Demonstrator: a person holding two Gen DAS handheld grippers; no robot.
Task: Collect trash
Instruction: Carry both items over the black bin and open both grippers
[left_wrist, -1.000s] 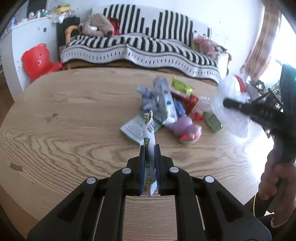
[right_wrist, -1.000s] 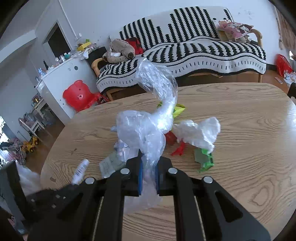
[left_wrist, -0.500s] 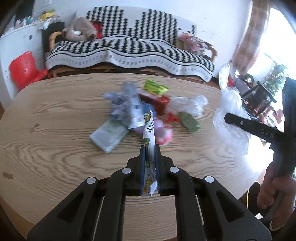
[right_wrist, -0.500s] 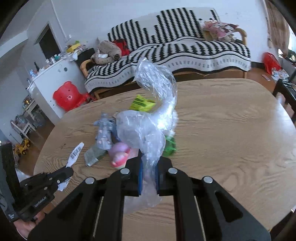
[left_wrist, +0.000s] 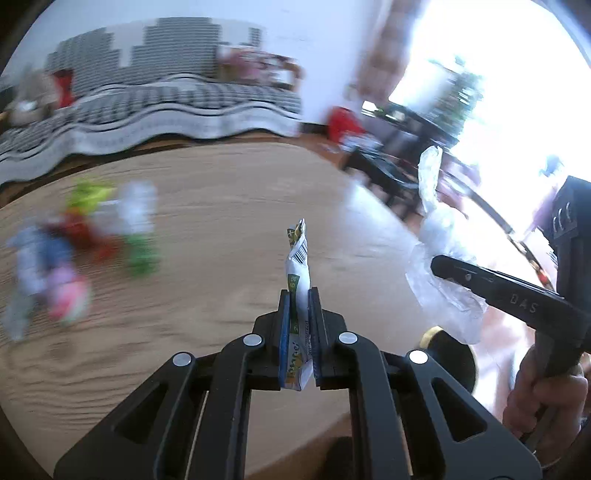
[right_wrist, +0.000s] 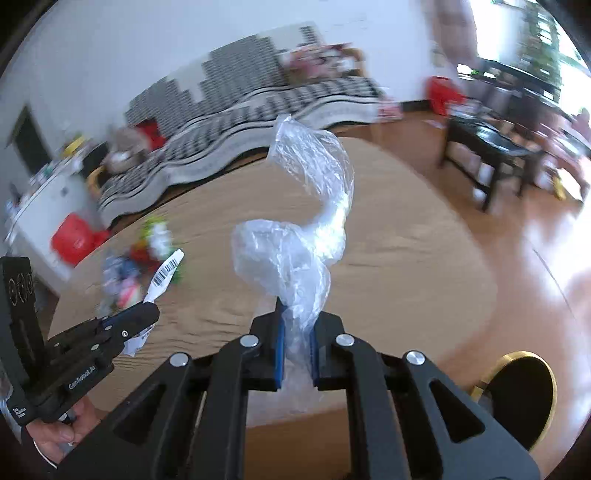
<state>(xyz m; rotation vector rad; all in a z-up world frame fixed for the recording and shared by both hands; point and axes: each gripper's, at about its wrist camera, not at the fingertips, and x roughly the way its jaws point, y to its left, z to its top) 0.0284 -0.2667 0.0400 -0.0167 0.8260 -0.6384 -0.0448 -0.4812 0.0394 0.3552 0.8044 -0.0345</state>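
A flattened white drink carton (left_wrist: 297, 280) with a barcode and green print is clamped upright between the 2 fingers of the left gripper (left_wrist: 299, 295), its top end standing free above the fingertips. A crumpled clear plastic bag (right_wrist: 303, 254) is pinched between the 2 fingers of the right gripper (right_wrist: 295, 314), and the loose upper part of the bag is twisted and stands up above them. Both grippers are held above the near right part of a round wooden table (left_wrist: 221, 206). In the left wrist view the right gripper is seen at the right edge with the bag hanging from it, and a hand (left_wrist: 543, 387) is wrapped around its handle. A blurred pile of trash (left_wrist: 74, 254), in red, green, blue, pink and white, is seen lying on the table well to the left of both grippers. A black-and-white striped sofa (left_wrist: 155, 92) is seen behind the table. A round black stool (right_wrist: 517, 387) with a gold rim is seen on the floor beside the table's near edge.
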